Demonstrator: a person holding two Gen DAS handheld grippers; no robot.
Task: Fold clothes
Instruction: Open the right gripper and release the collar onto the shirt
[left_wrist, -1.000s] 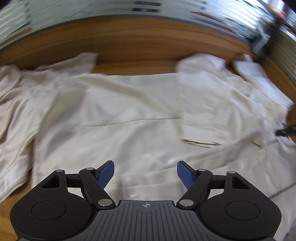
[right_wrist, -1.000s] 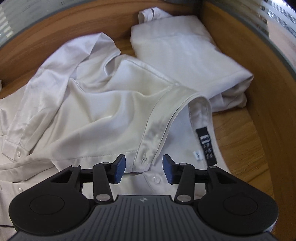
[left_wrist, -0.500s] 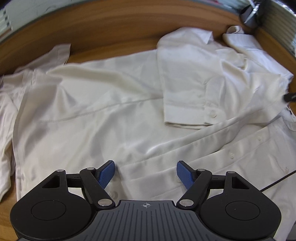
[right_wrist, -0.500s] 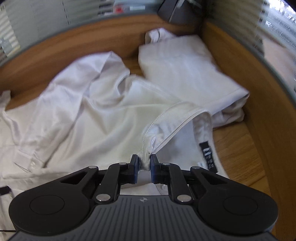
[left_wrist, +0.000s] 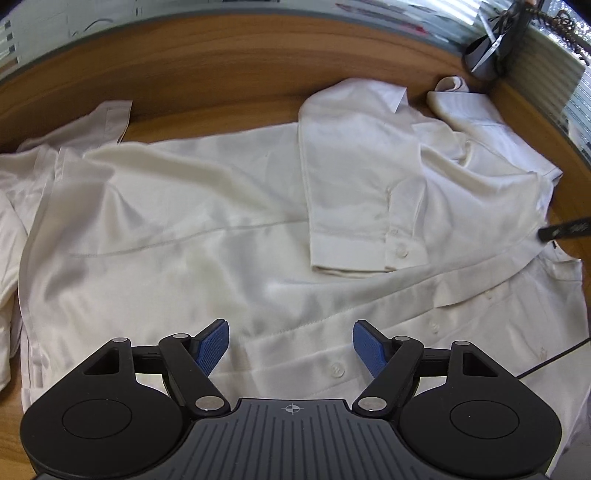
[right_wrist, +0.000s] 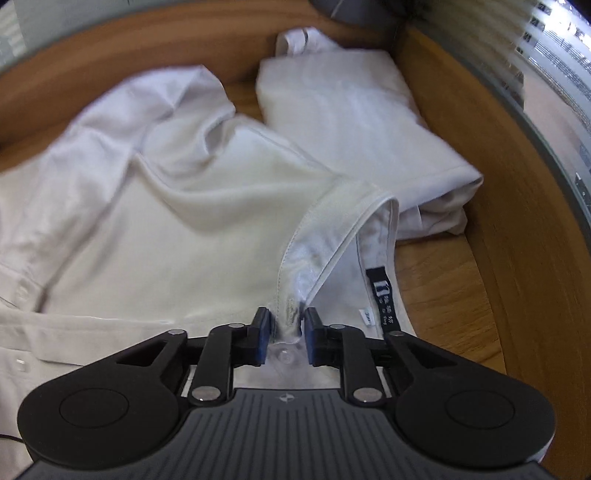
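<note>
The cream button-up shirt (left_wrist: 192, 229) is spread out mostly flat on the wooden desk (left_wrist: 221, 74), kinda wrinkly, with one sleeve (left_wrist: 354, 206) folded back across the body and its buttoned cuff lying on top. Over on the collar (right_wrist: 332, 229) end, the right gripper (right_wrist: 284, 332) has its fingers pinched tight on the collar edge right by the black neck label (right_wrist: 384, 295), while a second, already folded white shirt (right_wrist: 354, 122) sits just behind it by the desk's raised rim. The left gripper (left_wrist: 290, 345) hangs over the button strip (left_wrist: 369, 350) with its blue fingers (left_wrist: 212, 345) spread wide, not gripping anything.
</note>
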